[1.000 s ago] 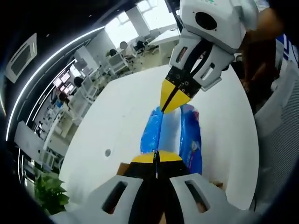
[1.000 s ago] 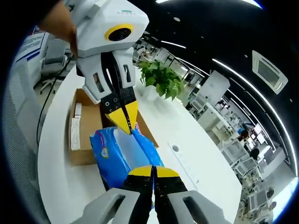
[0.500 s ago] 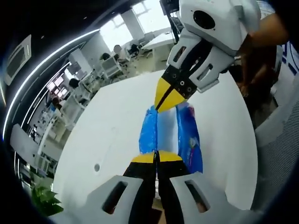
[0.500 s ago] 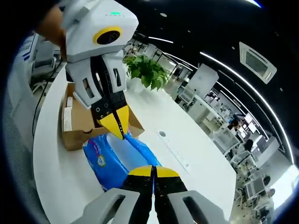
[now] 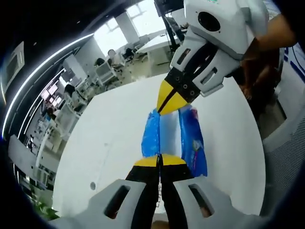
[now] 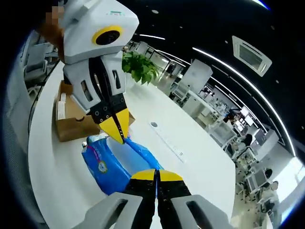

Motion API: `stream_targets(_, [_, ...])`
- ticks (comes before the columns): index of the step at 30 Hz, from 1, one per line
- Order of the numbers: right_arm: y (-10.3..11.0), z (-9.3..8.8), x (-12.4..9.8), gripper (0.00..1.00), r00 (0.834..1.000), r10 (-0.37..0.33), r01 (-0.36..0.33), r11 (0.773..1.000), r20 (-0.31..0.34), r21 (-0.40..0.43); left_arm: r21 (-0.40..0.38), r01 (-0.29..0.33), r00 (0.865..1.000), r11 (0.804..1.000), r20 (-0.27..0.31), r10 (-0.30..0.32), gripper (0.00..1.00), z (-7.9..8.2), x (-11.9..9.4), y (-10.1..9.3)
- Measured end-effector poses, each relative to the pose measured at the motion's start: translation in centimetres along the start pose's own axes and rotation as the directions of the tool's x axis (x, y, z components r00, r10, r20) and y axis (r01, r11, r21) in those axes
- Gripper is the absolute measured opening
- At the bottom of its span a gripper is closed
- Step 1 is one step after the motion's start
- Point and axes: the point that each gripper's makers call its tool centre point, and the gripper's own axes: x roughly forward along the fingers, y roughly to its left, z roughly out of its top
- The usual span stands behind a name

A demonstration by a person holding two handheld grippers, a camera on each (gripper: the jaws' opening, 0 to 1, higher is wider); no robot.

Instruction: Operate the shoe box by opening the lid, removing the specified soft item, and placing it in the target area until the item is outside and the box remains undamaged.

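Here, two hand-held grippers carry a blue pack (image 5: 171, 136) over the white desk (image 5: 114, 138), each clenched on one end: the left hand-held gripper (image 5: 160, 161) at the near edge in its own view, the right hand-held gripper (image 6: 156, 174) likewise. Gripping both ends likely keeps the soft pack from sagging. It hangs clear of the box (image 6: 71, 121), which sits behind on the desk beside a plant (image 6: 138, 69). The pack's underside, and whether it touches the desk, is hard to make out.
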Motion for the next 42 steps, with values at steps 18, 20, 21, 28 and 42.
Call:
stream_targets(18, [-1.1,-5.5,0.6,0.00,0.998,-0.040,0.044,0.996,-0.051,0.075,-0.009,0.041,0.999,0.999,-0.012,-0.041,0.00,0.4,5.3,-1.2])
stream_targets(20, [-1.2,-5.9,0.8,0.00,0.997,-0.044,0.048,0.996,-0.058,0.077,-0.012,0.046,0.999,0.999,-0.011,-0.046,0.00,0.4,5.7,-1.4])
stream_targets(21, [-1.2,-6.2,0.9,0.00,0.997,-0.041,0.046,0.996,-0.065,0.071,-0.007,0.049,0.999,0.999,-0.015,-0.049,0.00,0.3,5.9,-1.5])
stream_targets(28, [-1.3,-7.5,1.4,0.00,0.996,-0.040,0.046,0.996,-0.086,0.077,-0.019,0.070,0.997,0.997,-0.021,-0.070,0.00,-0.2,7.6,-2.0])
stream_targets(42, [-0.4,-10.2,3.2,0.00,0.991,-0.002,0.013,0.997,-0.133,0.081,-0.030,0.099,0.993,0.995,-0.054,-0.101,0.00,-2.0,10.1,-2.8])
